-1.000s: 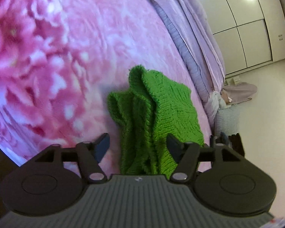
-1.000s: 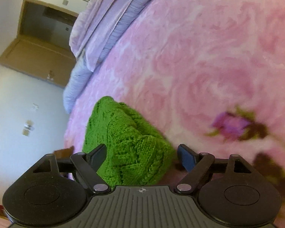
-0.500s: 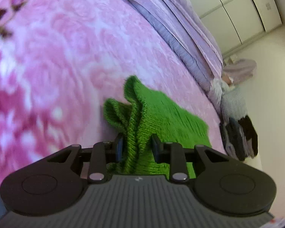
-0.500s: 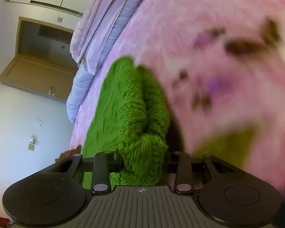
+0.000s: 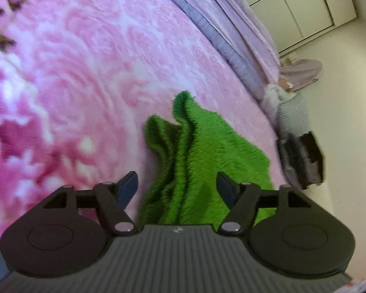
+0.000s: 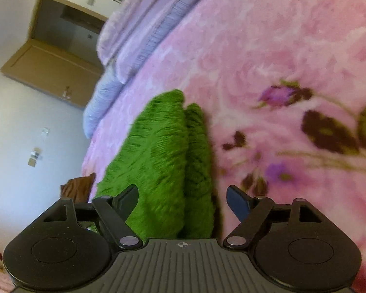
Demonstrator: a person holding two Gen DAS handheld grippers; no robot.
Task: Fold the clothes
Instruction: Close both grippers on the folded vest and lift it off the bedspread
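Lying bunched on the pink flowered bedspread (image 5: 90, 56), the green knitted garment (image 5: 202, 151) shows as a rumpled heap with deep lengthwise ridges, near the bed's edge; folded lilac bedding (image 5: 231, 24) runs along the far side. Left tool (image 5: 177, 186): jaws opening, blue-faced fingers (image 5: 128, 186) spread to either side of the knit, which rises between them without the pads pressing on it. Right tool (image 6: 183, 200): jaws opening wide, the garment (image 6: 163, 151) between them and brushing the left finger at most, the right finger over bare bedspread (image 6: 268, 48). Neither tool pinches cloth. Judged step: a release between grips, with the fold barely advanced, since the piece is still crumpled rather than flat or squared. Next move likely calls for fresh pinches on two separate edges or corners, then a pull apart to flatten the knit on the bed before any fold line is laid. Thick, stretchy knit may sag and cling to itself; a shallow pinch could slip. Beyond the bed: pale floor (image 5: 349, 122), cupboard doors (image 5: 305, 7), an open doorway (image 6: 61, 36).
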